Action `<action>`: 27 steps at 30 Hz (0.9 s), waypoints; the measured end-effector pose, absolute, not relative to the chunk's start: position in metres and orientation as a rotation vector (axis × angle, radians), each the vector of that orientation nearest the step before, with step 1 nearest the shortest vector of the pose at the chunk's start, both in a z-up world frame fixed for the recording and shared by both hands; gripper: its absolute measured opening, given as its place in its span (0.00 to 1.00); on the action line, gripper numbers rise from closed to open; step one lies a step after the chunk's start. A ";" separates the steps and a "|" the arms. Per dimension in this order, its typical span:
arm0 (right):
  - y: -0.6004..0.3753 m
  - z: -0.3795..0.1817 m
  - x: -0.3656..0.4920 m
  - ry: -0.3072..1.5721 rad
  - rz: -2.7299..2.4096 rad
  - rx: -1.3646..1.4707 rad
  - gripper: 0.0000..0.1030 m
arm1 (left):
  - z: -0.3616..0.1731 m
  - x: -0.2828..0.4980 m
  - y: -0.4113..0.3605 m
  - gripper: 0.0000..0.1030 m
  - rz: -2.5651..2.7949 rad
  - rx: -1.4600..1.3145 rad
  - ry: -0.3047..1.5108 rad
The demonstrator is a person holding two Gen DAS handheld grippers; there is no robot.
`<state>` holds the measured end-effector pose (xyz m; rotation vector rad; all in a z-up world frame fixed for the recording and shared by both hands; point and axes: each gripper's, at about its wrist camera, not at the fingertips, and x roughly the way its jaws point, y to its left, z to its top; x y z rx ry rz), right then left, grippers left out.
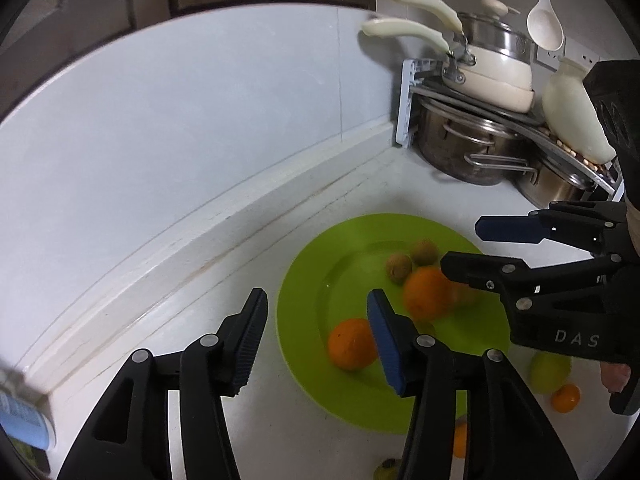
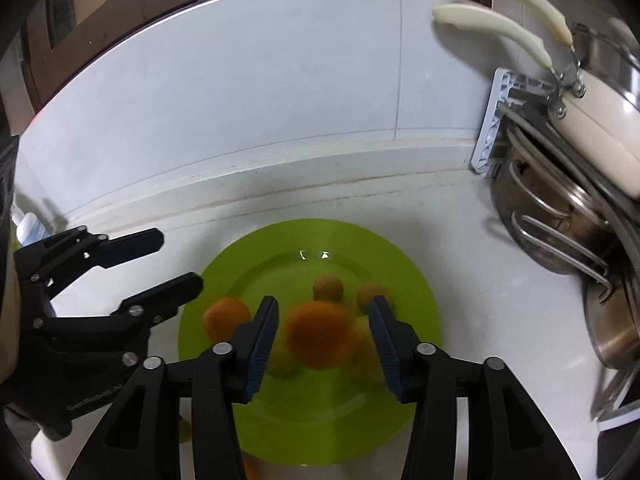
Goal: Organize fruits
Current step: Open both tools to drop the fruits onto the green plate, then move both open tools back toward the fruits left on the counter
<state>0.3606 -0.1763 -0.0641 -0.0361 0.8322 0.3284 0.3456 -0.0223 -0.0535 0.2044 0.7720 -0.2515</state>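
A green plate (image 1: 304, 280) (image 2: 412, 280) lies on the white counter. On it are two oranges (image 1: 352, 344) (image 1: 426, 292) and two small brown fruits (image 1: 399, 267). In the right wrist view a blurred orange (image 2: 320, 332) sits on the plate between my open right gripper's (image 2: 324, 344) fingers, untouched. Another orange (image 2: 225, 317) lies to its left, with brown fruits (image 2: 328, 288) behind. My left gripper (image 1: 316, 340) is open and empty over the plate's left edge. The right gripper (image 1: 460, 244) shows open in the left wrist view.
A green fruit (image 1: 550, 372) and a small orange (image 1: 565, 398) lie on the counter right of the plate, another orange piece (image 1: 460, 438) below it. Stacked steel pots and a cream pan on a rack (image 1: 480, 120) (image 2: 568, 184) fill the right corner. A bottle (image 1: 24, 424) stands left.
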 end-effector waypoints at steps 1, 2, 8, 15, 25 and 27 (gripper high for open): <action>-0.177 -0.061 0.357 0.825 0.328 -0.036 0.47 | -0.051 0.342 -0.021 0.53 -0.253 0.196 0.767; -0.178 -0.058 0.354 0.817 0.331 -0.035 0.47 | -0.048 0.339 -0.019 0.53 -0.255 0.192 0.751; -0.184 -0.039 0.328 0.761 0.333 -0.026 0.47 | -0.028 0.310 -0.015 0.56 -0.257 0.159 0.711; -0.183 -0.017 0.288 0.677 0.319 -0.044 0.47 | -0.008 0.275 -0.010 0.59 -0.255 0.136 0.663; -0.177 0.005 0.234 0.584 0.267 -0.056 0.48 | 0.011 0.219 0.000 0.62 -0.230 0.134 0.597; -0.177 0.009 0.220 0.568 0.243 -0.055 0.51 | 0.013 0.207 0.001 0.63 -0.226 0.125 0.584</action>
